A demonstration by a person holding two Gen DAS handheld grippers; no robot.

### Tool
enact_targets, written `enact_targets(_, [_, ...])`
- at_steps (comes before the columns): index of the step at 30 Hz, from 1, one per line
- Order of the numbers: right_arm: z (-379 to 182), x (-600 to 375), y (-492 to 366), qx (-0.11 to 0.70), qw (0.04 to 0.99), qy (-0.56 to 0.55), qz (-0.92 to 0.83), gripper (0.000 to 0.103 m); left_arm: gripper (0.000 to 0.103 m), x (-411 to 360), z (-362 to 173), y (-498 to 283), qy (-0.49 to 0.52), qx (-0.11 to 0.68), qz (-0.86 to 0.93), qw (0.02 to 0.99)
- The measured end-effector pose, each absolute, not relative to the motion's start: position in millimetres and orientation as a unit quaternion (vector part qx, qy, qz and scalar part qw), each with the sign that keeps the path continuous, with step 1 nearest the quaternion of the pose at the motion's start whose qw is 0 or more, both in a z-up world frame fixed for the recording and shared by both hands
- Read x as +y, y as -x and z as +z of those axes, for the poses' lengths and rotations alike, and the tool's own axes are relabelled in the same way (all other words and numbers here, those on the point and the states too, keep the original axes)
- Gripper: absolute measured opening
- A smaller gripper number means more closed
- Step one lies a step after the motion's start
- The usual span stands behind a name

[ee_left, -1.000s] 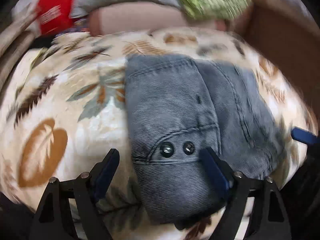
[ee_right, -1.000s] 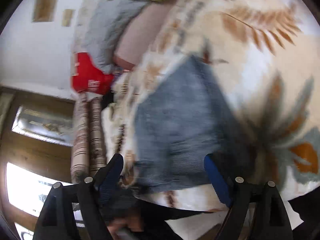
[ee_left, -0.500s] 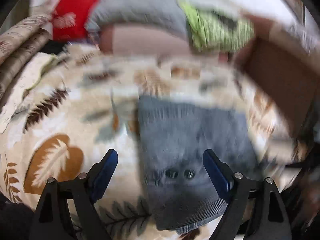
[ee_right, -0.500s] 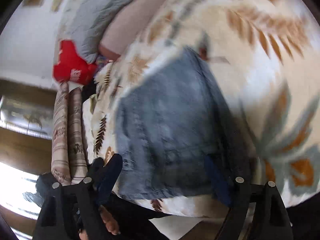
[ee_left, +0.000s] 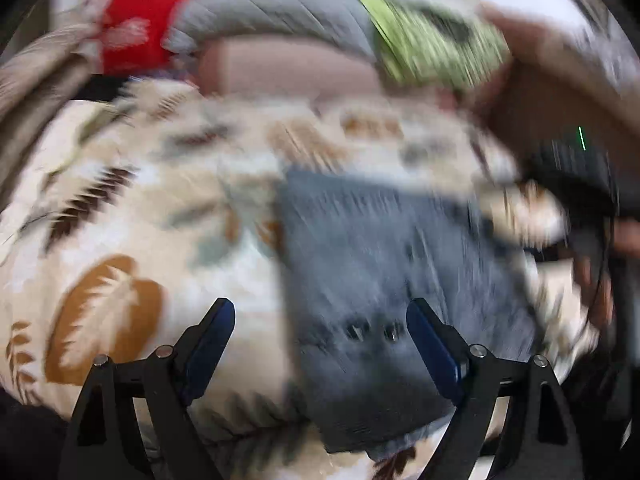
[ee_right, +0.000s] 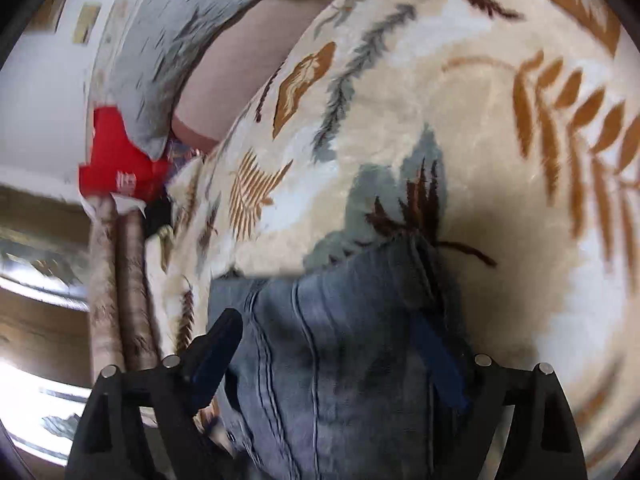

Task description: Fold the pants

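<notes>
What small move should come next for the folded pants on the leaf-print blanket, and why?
Probably draw both grippers clear. The pants already lie as a compact folded bundle on the blanket, and the left hand-held gripper and right hand-held gripper both stand open, gripping nothing.

Pants [ee_left: 384, 280] motion-blurred, near end [ee_right: 340, 420] cut off at frame bottom

Folded pants [ee_left: 384, 280] on blanket [ee_left: 132, 240], before pillows [ee_left: 280, 12]
</notes>
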State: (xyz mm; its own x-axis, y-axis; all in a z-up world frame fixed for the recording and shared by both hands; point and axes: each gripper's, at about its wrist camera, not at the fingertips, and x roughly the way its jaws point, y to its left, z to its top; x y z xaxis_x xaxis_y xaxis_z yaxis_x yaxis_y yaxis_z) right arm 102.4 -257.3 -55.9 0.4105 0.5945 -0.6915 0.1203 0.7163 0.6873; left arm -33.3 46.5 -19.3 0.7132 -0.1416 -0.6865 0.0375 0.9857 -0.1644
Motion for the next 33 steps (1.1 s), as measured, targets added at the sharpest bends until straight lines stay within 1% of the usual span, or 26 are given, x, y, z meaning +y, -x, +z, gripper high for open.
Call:
enact_targets(2, [-37.4, -254.1, -87.3, 0.511, 0.780, -0.322, 0.163, 0.089, 0.088, 61.1, -11.0, 36.3, 0.111, 0.354, -0.037, 0.928])
enact_targets(3, [-28.1, -257.3, -79.8, 0.500, 0.781, -0.324, 0.184, 0.089, 0.088, 61.8, -14.8, 32.8, 0.111, 0.364, -0.030, 0.924])
enact_targets(5, [-17.2, -255.1, -56.1, 0.479, 0.783, -0.330, 0.220, 0.091, 0.088, 46.8, -44.4, 16.3, 0.068, 0.435, -0.030, 0.897])
enact_targets(6, [-19.1, -251.1, -49.0, 0.476, 0.784, -0.328, 0.226, 0.099, 0.088, 34.8, -63.8, 10.2, 0.036, 0.472, -0.032, 0.881])
enact_targets(7, [-29.5, -248.9, -40.4, 0.487, 0.785, -0.311, 0.222, 0.102, 0.088, 32.1, -68.6, 14.1, 0.033, 0.455, -0.022, 0.890])
enact_targets(8, [-58.0, -240.6, -38.6, 0.530, 0.782, -0.266, 0.193, 0.102, 0.088, 32.9, -65.3, 17.2, 0.043, 0.446, -0.025, 0.893])
enact_targets(9, [-78.6, -237.5, -39.1, 0.545, 0.774, -0.258, 0.192, 0.100, 0.088, 33.7, -61.0, 17.1, 0.044, 0.452, -0.027, 0.890])
enact_targets(10, [-73.3, -239.7, -32.4, 0.518, 0.791, -0.261, 0.195, 0.100, 0.088, 36.2, -53.2, 17.7, 0.041, 0.449, -0.030, 0.892])
enact_targets(13, [-48.0, -232.7, -31.2, 0.527, 0.786, -0.261, 0.193, 0.100, 0.088, 47.5, -32.8, 26.4, 0.069, 0.406, -0.027, 0.911])
enact_targets(14, [-38.6, -229.4, -31.2, 0.518, 0.792, -0.257, 0.196, 0.100, 0.088, 50.1, -30.3, 26.5, 0.084, 0.400, -0.029, 0.912])
enact_targets(15, [-27.6, -230.2, -31.4, 0.507, 0.799, -0.251, 0.202, 0.100, 0.088, 48.5, -33.5, 24.0, 0.086, 0.409, -0.035, 0.908])
enact_targets(16, [-11.4, -227.6, -28.6, 0.491, 0.806, -0.247, 0.219, 0.100, 0.088, 42.3, -44.2, 19.0, 0.069, 0.435, -0.040, 0.897])
enact_targets(18, [-5.1, -226.6, -23.6, 0.474, 0.807, -0.255, 0.243, 0.103, 0.089, 32.6, -63.0, 16.9, 0.039, 0.464, -0.041, 0.884])
enact_targets(19, [-11.0, -226.1, -25.3, 0.475, 0.803, -0.259, 0.251, 0.103, 0.089, 35.8, -61.0, 19.8, 0.052, 0.454, -0.044, 0.889])
enact_targets(20, [-30.6, -222.2, -29.4, 0.498, 0.793, -0.253, 0.242, 0.103, 0.088, 41.1, -55.3, 22.8, 0.067, 0.451, -0.049, 0.889])
enact_targets(21, [-55.6, -222.5, -33.5, 0.538, 0.780, -0.239, 0.214, 0.100, 0.088, 47.2, -46.5, 23.8, 0.084, 0.441, -0.056, 0.892])
enact_targets(22, [-82.8, -225.1, -35.7, 0.564, 0.762, -0.247, 0.201, 0.099, 0.088, 56.2, -33.6, 27.6, 0.101, 0.413, -0.054, 0.903])
enact_targets(23, [-77.9, -230.2, -27.9, 0.521, 0.785, -0.261, 0.211, 0.099, 0.088, 60.6, -29.0, 30.0, 0.108, 0.396, -0.045, 0.911])
enact_targets(25, [-66.3, -222.0, -28.1, 0.541, 0.782, -0.238, 0.198, 0.099, 0.089, 67.4, -24.6, 28.4, 0.122, 0.385, -0.029, 0.914])
enact_targets(26, [-61.2, -217.6, -29.4, 0.550, 0.785, -0.218, 0.182, 0.099, 0.089, 63.4, -31.9, 22.2, 0.120, 0.404, -0.042, 0.906])
enact_targets(28, [-47.7, -210.2, -33.7, 0.555, 0.796, -0.182, 0.155, 0.099, 0.089, 43.0, -56.5, 12.6, 0.073, 0.461, -0.072, 0.881])
enact_targets(29, [-34.7, -207.9, -34.6, 0.542, 0.807, -0.173, 0.156, 0.099, 0.089, 33.0, -67.4, 13.8, 0.054, 0.467, -0.083, 0.879])
enact_targets(30, [-20.3, -205.5, -31.6, 0.524, 0.815, -0.180, 0.166, 0.099, 0.089, 33.2, -68.5, 16.2, 0.054, 0.451, -0.078, 0.888])
enact_targets(33, [1.8, -190.4, -35.1, 0.487, 0.825, -0.200, 0.206, 0.100, 0.089, 36.0, -64.6, 13.7, 0.062, 0.452, -0.086, 0.886])
